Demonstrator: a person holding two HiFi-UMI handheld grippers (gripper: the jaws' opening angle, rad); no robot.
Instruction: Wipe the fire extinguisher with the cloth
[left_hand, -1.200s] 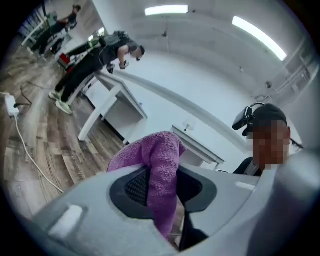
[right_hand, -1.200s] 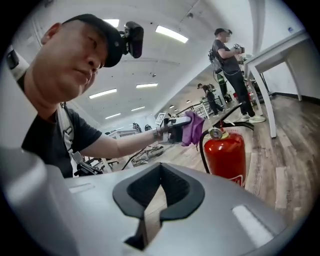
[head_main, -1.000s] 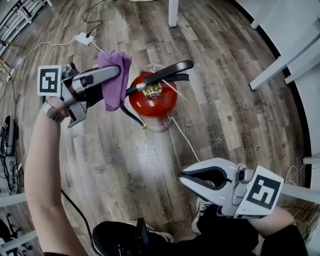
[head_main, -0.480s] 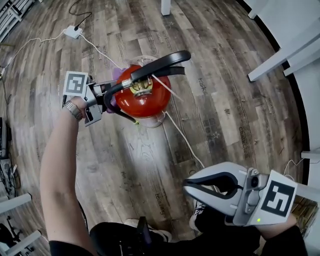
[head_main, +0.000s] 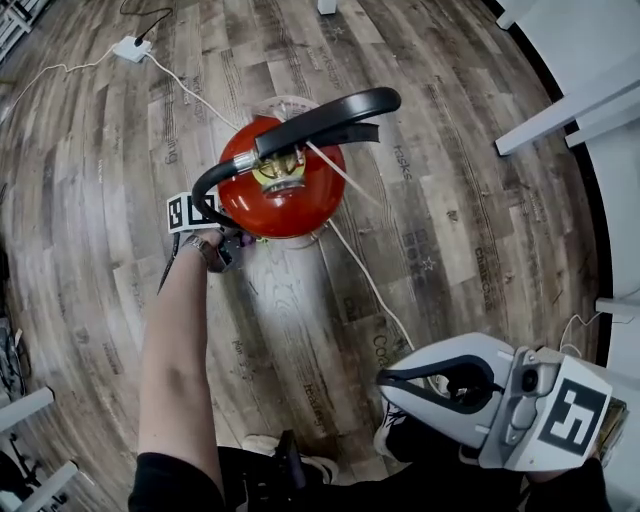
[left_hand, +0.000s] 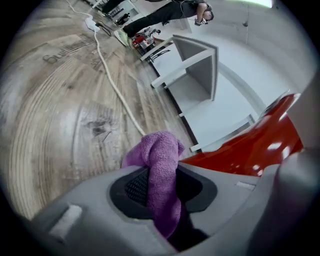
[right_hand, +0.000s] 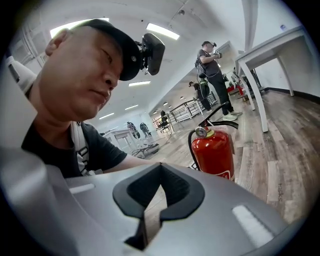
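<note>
No text fully readable. Black-and-white square marker, no letters, on left cube (head_main: 188, 210) and right cube (head_main: 572, 415). Dark stamped lettering (head_main: 381, 345) on floor planks just ahead of the right tool's tips, more on planks ahead of the left tool; too warped to read. White label (right_hand: 223, 174) low on extinguisher (right_hand: 214, 150), ahead of right tool: print too small.

The left arm (head_main: 178, 370) stretches straight out and low, the left gripper (left_hand: 159, 182) at its end clamped on the purple cloth (left_hand: 161, 150); the right gripper (head_main: 392, 379) hangs close to the body, jaws pressed together.
</note>
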